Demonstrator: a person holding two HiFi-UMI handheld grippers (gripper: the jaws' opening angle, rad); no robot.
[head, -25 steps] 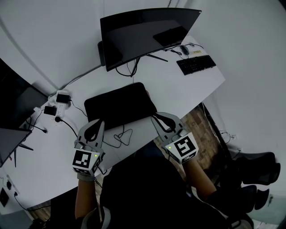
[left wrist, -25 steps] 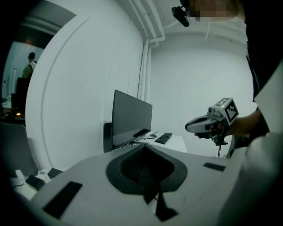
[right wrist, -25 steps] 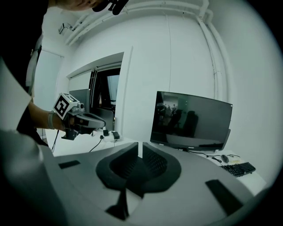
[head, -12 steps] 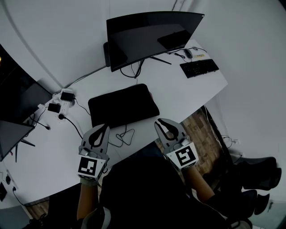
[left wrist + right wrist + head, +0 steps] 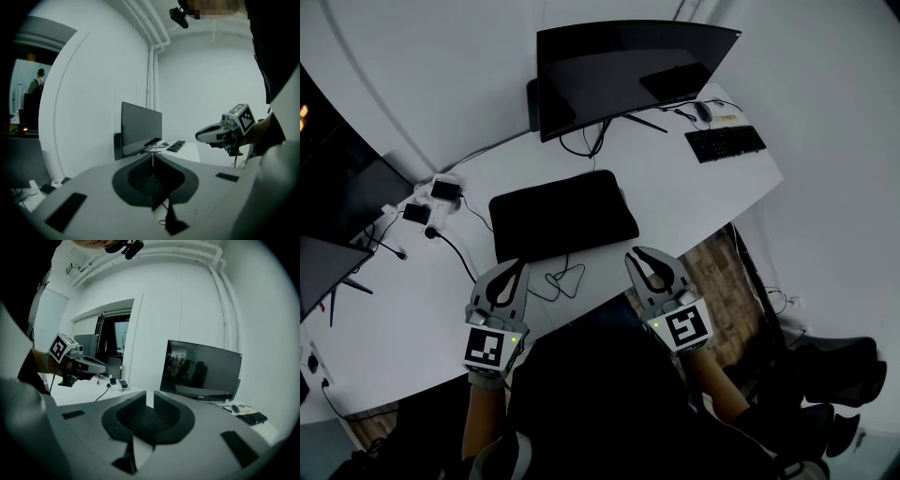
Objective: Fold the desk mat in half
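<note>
The black desk mat lies as a dark rectangle on the white desk, in front of the curved monitor. My left gripper hovers just short of the mat's front left corner, jaws shut with nothing between them. My right gripper is near the desk's front edge, below the mat's front right corner, also shut and empty. Neither one touches the mat. In the left gripper view the closed jaws hide the mat, and the right gripper shows at the right. The right gripper view shows its shut jaws and the left gripper.
A looped black cable lies between the grippers at the desk's front. A curved monitor stands behind the mat, with a keyboard and mouse at the far right. A power strip with plugs is at the left, a dark chair to the right.
Both grippers have drawn back a little from the mat's front edge toward the person. The mat has not moved on the desk. Both jaws stay shut.
</note>
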